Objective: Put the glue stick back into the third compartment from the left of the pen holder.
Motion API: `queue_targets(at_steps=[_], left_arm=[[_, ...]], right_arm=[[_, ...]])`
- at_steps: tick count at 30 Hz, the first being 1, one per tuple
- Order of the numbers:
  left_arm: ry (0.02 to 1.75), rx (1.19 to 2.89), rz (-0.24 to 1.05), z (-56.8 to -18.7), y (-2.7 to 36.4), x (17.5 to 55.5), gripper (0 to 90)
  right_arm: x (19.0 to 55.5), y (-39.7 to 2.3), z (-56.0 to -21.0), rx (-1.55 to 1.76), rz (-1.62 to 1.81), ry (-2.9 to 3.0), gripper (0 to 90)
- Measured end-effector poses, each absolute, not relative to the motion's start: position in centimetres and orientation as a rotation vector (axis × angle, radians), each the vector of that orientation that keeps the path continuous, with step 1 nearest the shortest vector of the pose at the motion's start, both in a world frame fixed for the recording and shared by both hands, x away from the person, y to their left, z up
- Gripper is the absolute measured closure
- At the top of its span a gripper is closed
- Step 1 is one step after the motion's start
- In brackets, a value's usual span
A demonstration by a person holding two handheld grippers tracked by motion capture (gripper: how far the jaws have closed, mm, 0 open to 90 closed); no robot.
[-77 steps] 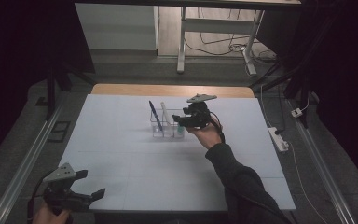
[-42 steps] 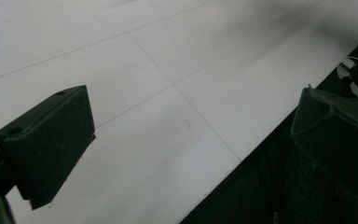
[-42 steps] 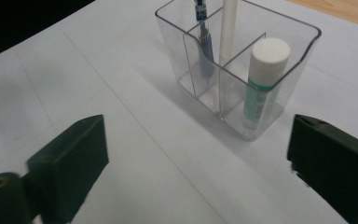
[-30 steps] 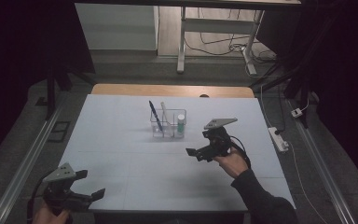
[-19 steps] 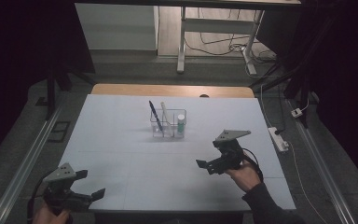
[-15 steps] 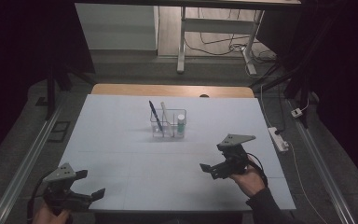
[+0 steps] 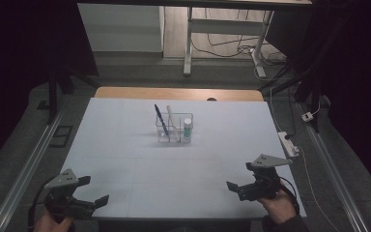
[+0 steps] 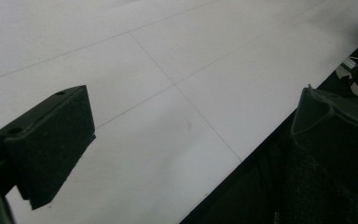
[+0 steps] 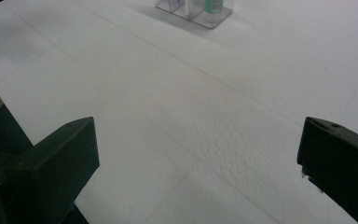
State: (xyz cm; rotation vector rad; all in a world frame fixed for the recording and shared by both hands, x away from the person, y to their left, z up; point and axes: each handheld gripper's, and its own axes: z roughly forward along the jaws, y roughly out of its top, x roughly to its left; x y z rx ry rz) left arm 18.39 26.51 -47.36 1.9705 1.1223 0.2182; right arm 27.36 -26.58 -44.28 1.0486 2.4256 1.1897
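Black right tongs (image 7: 241,186) withdrawn from clear organizer (image 7: 174,130) | both tongs apart, empty

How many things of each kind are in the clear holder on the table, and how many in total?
Dark blue pen: 1
White pen: 1
Small bottle with green label: 1
Total: 3, all in the clear holder.

1. The high view looked forward and down from above the table's (image 7: 140,145) near edge, well back.
2. The left gripper view sat close over the near left corner.
3. The right gripper view faced the clear organizer (image 9: 193,10), shared with the high view (image 7: 174,133).
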Motion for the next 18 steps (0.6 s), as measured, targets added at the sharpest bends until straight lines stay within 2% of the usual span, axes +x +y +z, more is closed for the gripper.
queue_targets(at_steps=[9, 18], left_arm=[[1.129, 1.975, 0.224, -47.4, 26.5, 18.4, 0.0], [1.135, 1.976, 0.216, -47.4, 26.4, 18.5, 0.0]], right_arm=[[25.2, -28.7, -45.5, 1.177, 1.096, 2.415, 0.0], [24.7, -28.8, -45.5, 1.191, 1.049, 2.426, 0.0]])
